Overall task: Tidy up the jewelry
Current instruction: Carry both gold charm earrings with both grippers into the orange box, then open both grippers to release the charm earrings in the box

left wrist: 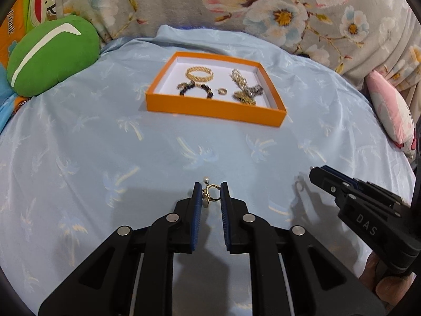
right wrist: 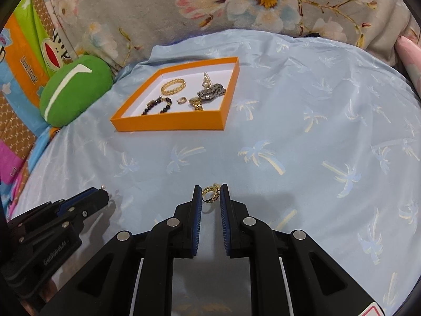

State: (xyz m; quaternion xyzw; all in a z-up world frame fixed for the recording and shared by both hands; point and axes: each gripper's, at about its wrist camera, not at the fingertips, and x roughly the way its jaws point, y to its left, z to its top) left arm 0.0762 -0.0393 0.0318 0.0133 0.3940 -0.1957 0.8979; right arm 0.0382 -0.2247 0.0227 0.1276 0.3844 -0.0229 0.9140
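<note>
An orange box (left wrist: 210,108) with a white floor lies on the blue cloth and also shows in the right wrist view (right wrist: 168,125). It holds a gold bracelet (left wrist: 199,75), a dark bead bracelet (left wrist: 196,89), a small ring (left wrist: 222,91) and a heap of chains (left wrist: 246,89). My left gripper (left wrist: 211,193) is shut on a gold earring with a pearl (left wrist: 209,193), just above the cloth, well short of the box. My right gripper (right wrist: 210,194) is shut on a gold hoop earring (right wrist: 209,193). The right gripper (left wrist: 313,169) shows at the right of the left wrist view.
A green cushion (left wrist: 50,55) lies left of the box. A floral blanket (left wrist: 263,8) runs along the back. A pink pillow (left wrist: 392,113) lies at the right edge. The blue palm-print cloth (left wrist: 105,144) covers the bed.
</note>
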